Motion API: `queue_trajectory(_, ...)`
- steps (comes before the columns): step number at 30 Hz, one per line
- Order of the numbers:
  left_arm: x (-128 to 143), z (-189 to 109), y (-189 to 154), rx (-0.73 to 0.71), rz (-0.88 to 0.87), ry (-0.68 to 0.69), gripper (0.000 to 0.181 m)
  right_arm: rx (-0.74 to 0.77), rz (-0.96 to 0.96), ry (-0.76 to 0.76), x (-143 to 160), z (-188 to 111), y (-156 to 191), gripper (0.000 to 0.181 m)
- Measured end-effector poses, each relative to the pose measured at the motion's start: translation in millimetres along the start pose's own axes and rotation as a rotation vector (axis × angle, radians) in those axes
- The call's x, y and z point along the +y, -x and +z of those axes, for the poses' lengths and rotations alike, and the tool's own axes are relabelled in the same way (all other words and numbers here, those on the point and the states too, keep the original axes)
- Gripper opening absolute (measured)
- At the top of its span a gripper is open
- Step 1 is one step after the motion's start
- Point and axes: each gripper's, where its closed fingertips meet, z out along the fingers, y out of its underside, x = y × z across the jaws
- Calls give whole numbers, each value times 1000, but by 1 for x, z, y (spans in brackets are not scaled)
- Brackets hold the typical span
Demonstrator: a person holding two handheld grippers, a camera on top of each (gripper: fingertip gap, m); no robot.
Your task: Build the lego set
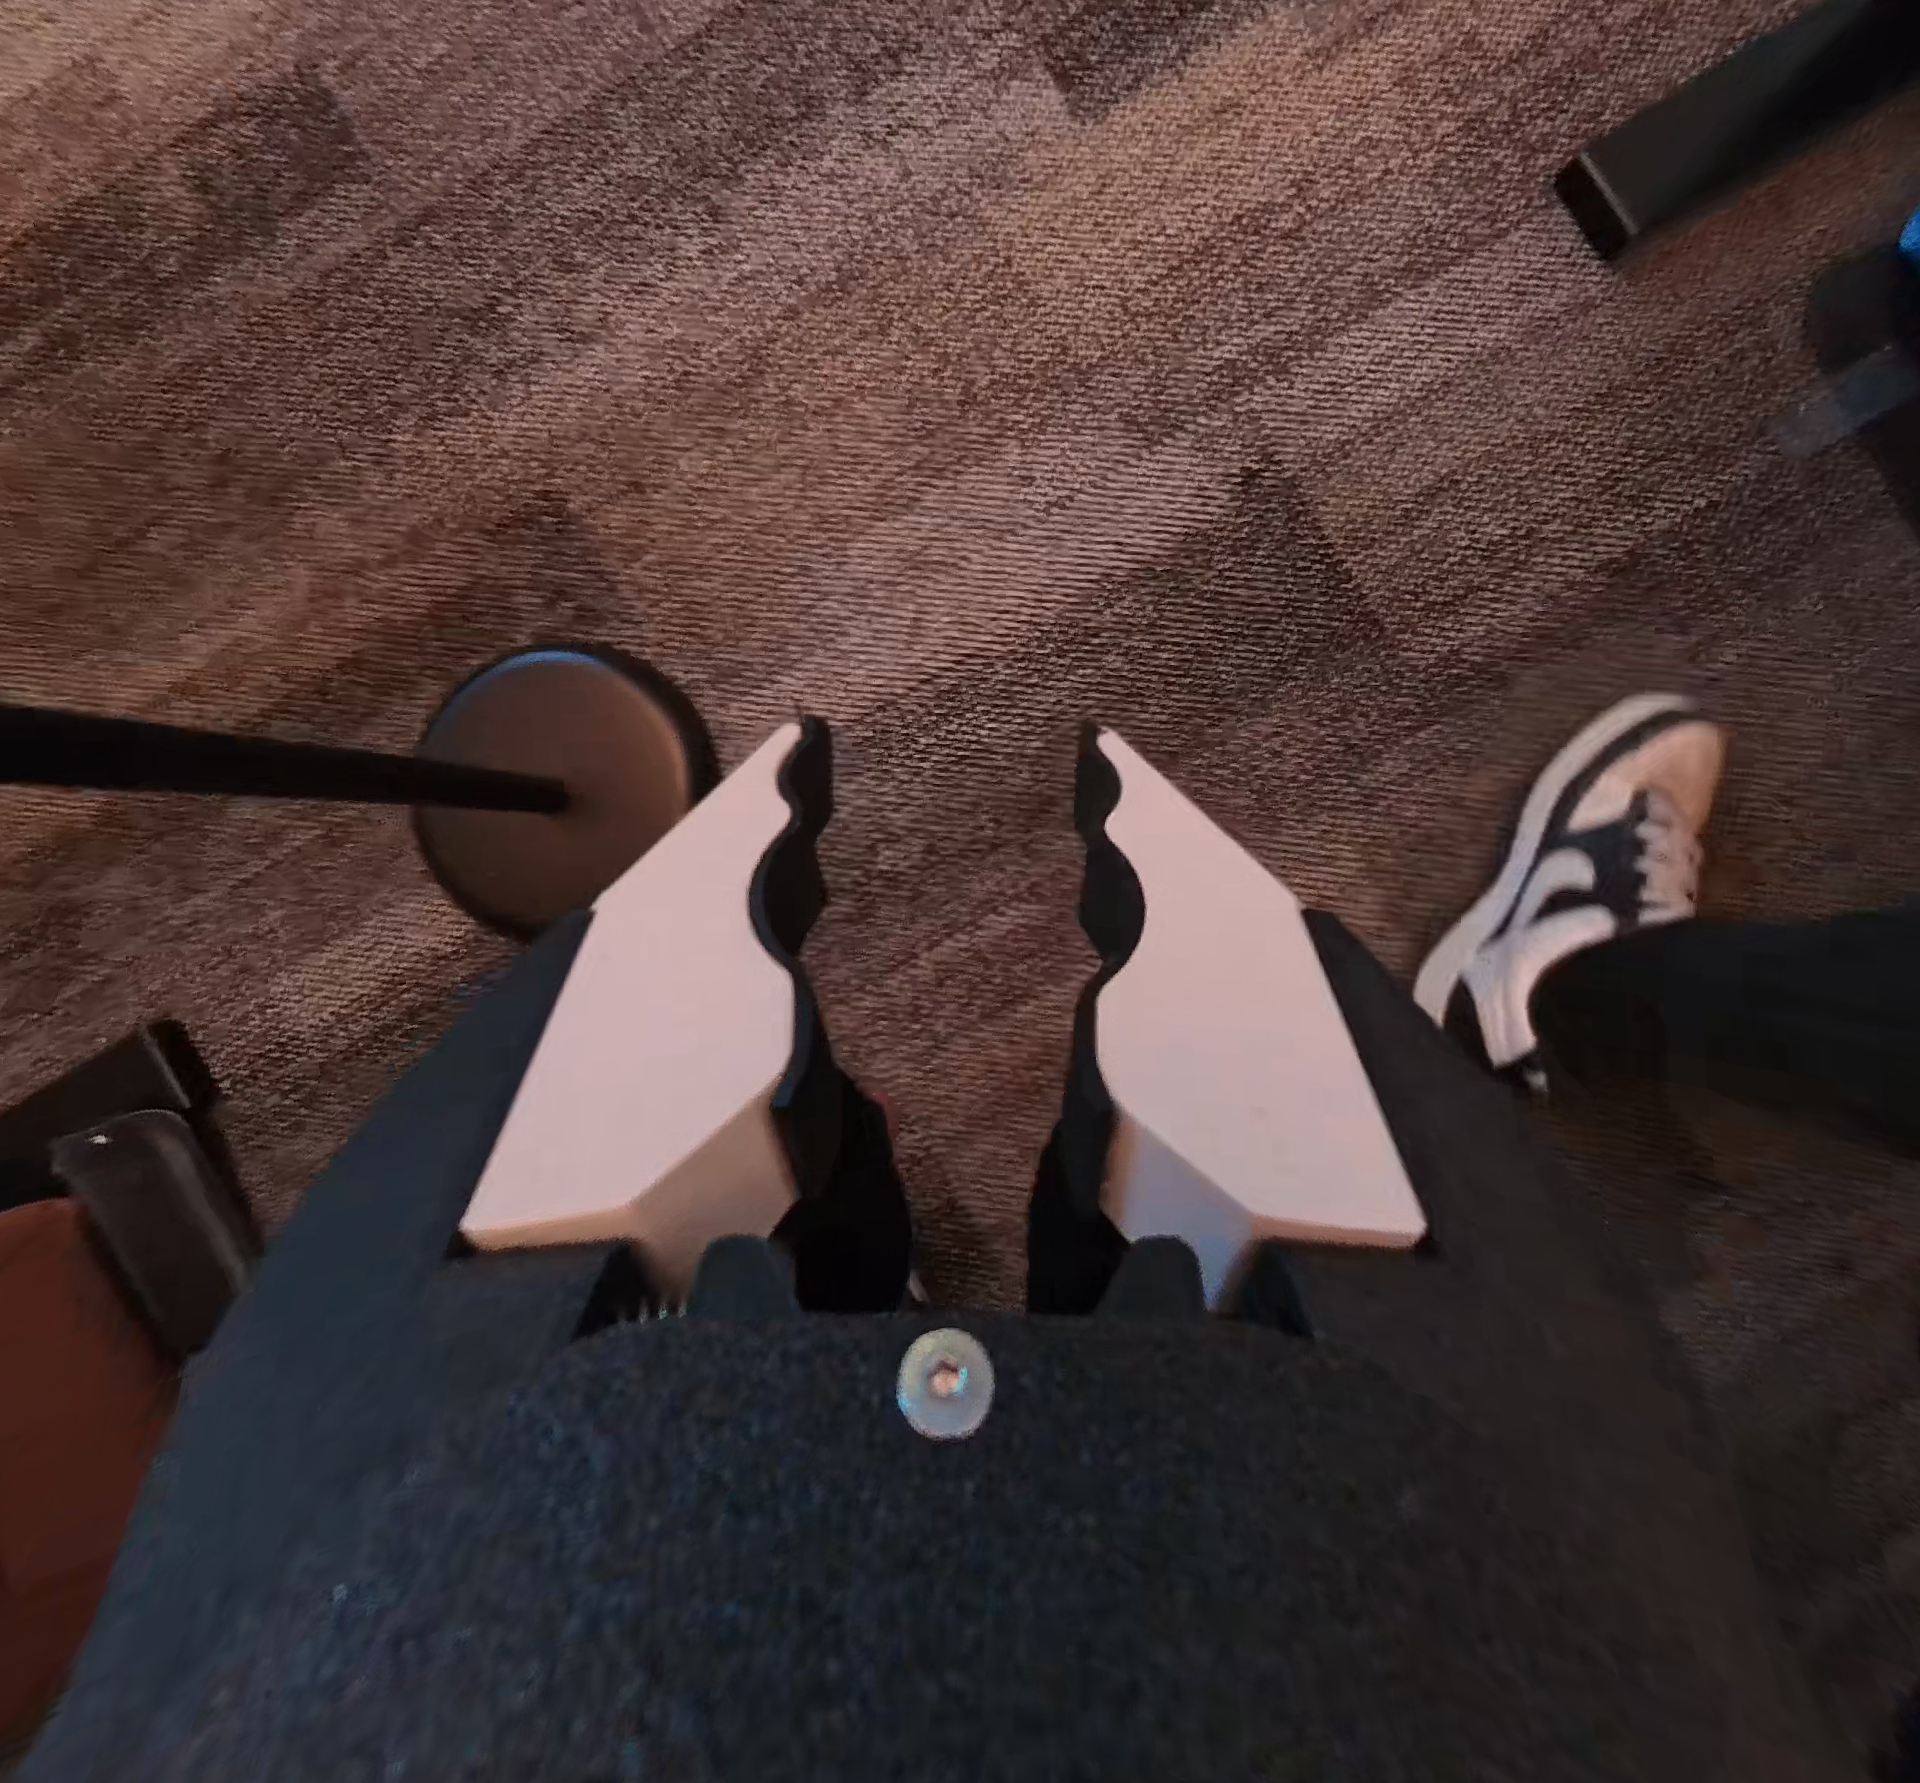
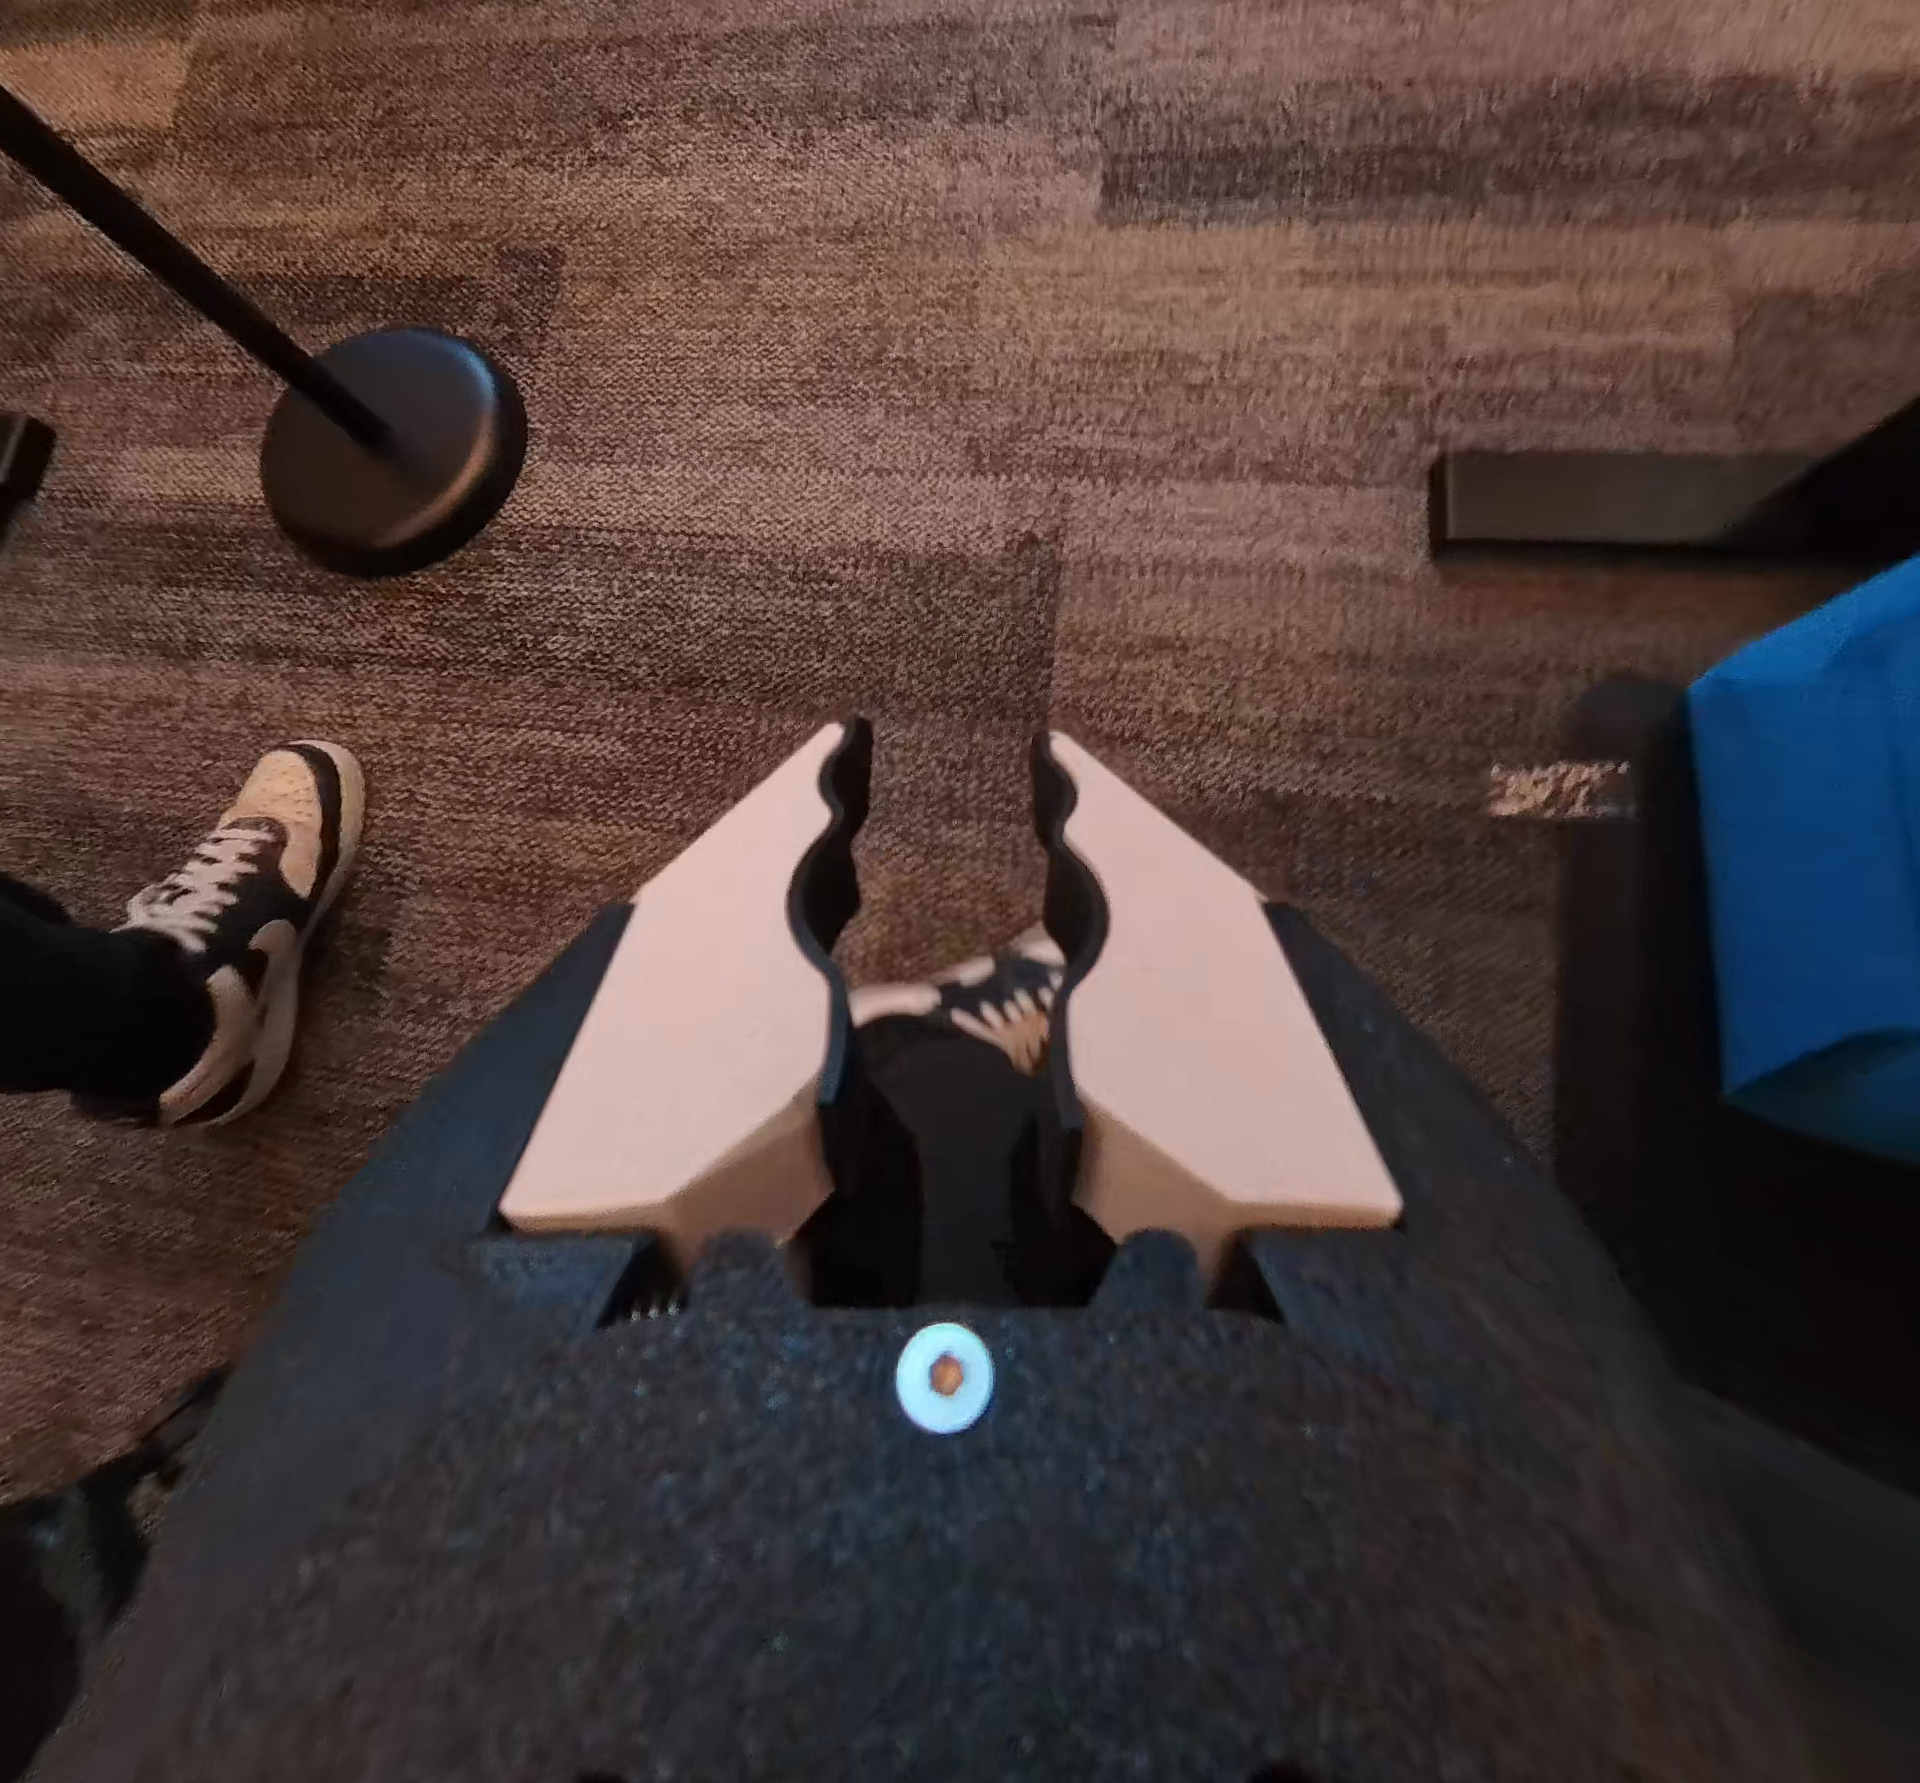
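No lego pieces show in either view. Both grippers point down at a brown patterned carpet. My left gripper (image 1: 951, 746) is open and empty, its pale fingers with black wavy pads well apart. My right gripper (image 2: 951, 746) is open and empty too, with a narrower gap. A person's black-and-white shoe shows between the right gripper's fingers (image 2: 997, 990), far below on the floor.
A round black stand base with a thin pole sits on the carpet (image 1: 556, 788) (image 2: 390, 450). A person's shoe and dark trouser leg are nearby (image 1: 1579, 860) (image 2: 249, 912). Black furniture feet (image 1: 1704, 123) (image 2: 1621, 502) and a blue object (image 2: 1818, 850) lie at the right. Some 40 cm of space lies between my two pairs of fingers.
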Motion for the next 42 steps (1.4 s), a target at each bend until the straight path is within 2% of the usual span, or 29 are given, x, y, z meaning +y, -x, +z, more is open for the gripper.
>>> queue_trajectory(4, -17, 3, -42, 97, -10, 64, 48, -44, 46, 33, 25, -3, -6, 33)
queue_trajectory(6, -28, -10, -78, 195, -12, 56, 48, -49, 49, 35, 34, -3, -11, 33)
queue_trajectory(8, -31, -20, -100, 202, 74, 21, 45, -73, 48, 59, 45, -7, -12, 35)
queue_trajectory(10, -15, -19, -102, 145, 198, 34, 45, -96, 15, 90, 49, -13, -7, 38)
queue_trajectory(12, 7, -17, -98, 128, 254, 105, 49, -172, -29, 121, 48, -19, 8, 40)
queue_trajectory(15, 15, -24, -87, 114, 286, 97, 47, -353, -136, 292, 60, -23, 45, 47)
queue_trajectory(18, 22, -30, -80, 137, 328, 93, 46, -420, -179, 279, 45, -29, 73, 46)
queue_trajectory(20, 31, -29, -75, 170, 326, 120, 45, -430, -154, 299, 47, -26, 81, 44)
queue_trajectory(24, 15, -20, -70, 232, 312, 79, 43, -360, -144, 462, 80, -7, 67, 50)
queue_trajectory(27, 11, -6, -64, 269, 276, 120, 46, -323, -153, 531, 89, 7, 52, 50)
queue_trajectory(33, 1, 20, -47, 237, 317, 165, 43, -280, -126, 526, 69, 25, 22, 48)
queue_trajectory(42, -31, 39, -39, 237, 372, 182, 43, -144, -129, 590, 70, 34, -30, 47)
